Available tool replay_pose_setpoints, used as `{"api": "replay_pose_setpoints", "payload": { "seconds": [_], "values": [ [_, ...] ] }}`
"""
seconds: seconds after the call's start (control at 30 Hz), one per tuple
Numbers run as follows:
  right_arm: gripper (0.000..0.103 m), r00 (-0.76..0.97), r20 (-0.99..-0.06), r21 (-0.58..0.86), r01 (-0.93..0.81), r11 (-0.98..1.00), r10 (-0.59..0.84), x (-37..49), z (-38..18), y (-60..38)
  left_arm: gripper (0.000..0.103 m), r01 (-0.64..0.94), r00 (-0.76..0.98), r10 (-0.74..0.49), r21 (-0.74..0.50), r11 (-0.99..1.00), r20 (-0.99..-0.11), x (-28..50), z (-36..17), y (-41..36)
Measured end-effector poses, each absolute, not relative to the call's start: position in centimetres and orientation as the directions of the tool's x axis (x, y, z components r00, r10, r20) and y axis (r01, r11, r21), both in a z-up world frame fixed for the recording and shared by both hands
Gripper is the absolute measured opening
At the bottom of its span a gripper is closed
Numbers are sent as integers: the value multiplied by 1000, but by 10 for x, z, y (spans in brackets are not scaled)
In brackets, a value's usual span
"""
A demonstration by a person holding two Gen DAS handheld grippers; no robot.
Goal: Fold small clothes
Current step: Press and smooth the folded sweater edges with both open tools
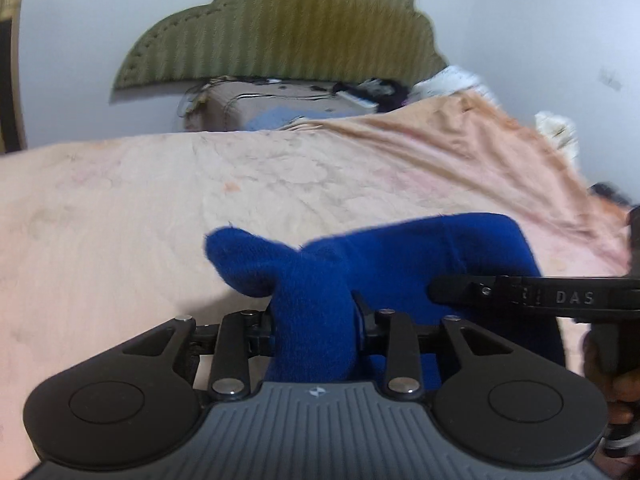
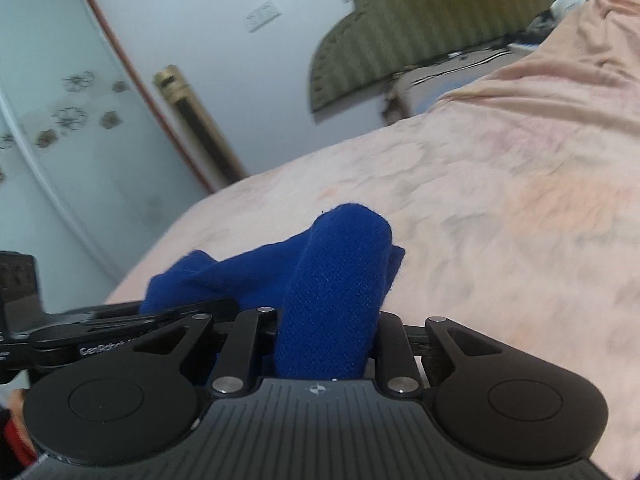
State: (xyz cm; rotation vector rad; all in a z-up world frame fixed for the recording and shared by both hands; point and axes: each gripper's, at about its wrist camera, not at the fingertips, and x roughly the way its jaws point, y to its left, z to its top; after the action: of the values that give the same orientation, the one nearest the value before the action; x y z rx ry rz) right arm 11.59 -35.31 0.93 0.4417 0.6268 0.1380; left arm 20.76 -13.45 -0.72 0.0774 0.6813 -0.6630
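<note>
Two grippers pinch one blue knitted cloth above the peach blanket-covered bed.
The left gripper and right gripper are each squeezed tight on a bunched edge, likely to lift and fold it.

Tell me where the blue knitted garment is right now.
The blue knitted garment is pinched by both the left gripper and right gripper, over the near edge of the peach bedspread.

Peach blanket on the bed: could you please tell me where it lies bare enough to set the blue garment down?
Bare peach blanket stretches beyond and left of the blue garment. Crowded: cluttered mattress end under the headboard.
</note>
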Motion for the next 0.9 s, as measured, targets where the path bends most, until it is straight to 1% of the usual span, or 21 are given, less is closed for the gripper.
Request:
{"api": "replay_pose_setpoints", "payload": {
  "seconds": [0.03,0.07,0.1,0.13,0.17,0.2,0.23,0.27,0.43,0.57,0.67,0.7,0.73,0.77,0.8,0.87,0.9],
  "values": [
    [32,795,-561,425,37,905,231,123,4,-355,34,571,599,-496,-98,815,-629,212,-12,-141],
    [34,780,-595,397,76,914,194,130,-3,-358,34,547,617,-443,-49,835,-651,216,-17,-148],
    [37,765,-623,372,108,922,162,132,-8,-359,38,536,627,-412,-17,844,-662,216,-20,-149],
    [44,760,-630,370,117,922,157,130,-13,-360,42,537,628,-412,-16,843,-660,214,-20,-149],
    [46,765,-623,382,116,917,163,126,-14,-360,45,538,632,-417,-18,843,-653,210,-19,-146],
    [53,772,-614,392,115,913,167,119,-14,-362,56,535,637,-415,-14,844,-650,207,-18,-143],
    [58,776,-610,397,121,910,163,112,-14,-362,69,530,645,-406,-5,848,-648,203,-17,-141],
    [60,777,-610,398,129,908,156,106,-14,-363,72,522,653,-394,7,853,-647,200,-17,-139],
    [62,770,-627,382,175,907,116,71,-8,-360,73,518,651,-394,0,856,-649,182,-12,-131],
    [66,758,-640,365,155,918,126,47,-5,-348,73,496,645,-377,-11,868,-665,172,-14,-126],
    [66,736,-657,364,120,924,163,37,-9,-337,73,487,640,-374,-21,873,-671,165,-17,-123],
    [56,733,-658,366,111,924,173,34,-11,-336,73,485,638,-374,-25,874,-674,162,-18,-121],
    [43,734,-656,368,111,923,173,32,-13,-335,73,485,633,-374,-30,874,-678,160,-18,-120],
    [39,735,-656,374,120,920,171,30,-13,-336,73,484,626,-377,-39,874,-683,157,-19,-118],
    [37,741,-650,387,130,913,170,27,-12,-336,73,483,620,-380,-48,874,-687,154,-19,-115],
    [38,752,-642,368,133,920,148,19,-7,-332,73,483,605,-393,-73,872,-693,146,-19,-109],
    [42,755,-643,341,134,930,127,15,-5,-327,73,481,601,-396,-82,873,-694,141,-20,-106]
  ]
}}
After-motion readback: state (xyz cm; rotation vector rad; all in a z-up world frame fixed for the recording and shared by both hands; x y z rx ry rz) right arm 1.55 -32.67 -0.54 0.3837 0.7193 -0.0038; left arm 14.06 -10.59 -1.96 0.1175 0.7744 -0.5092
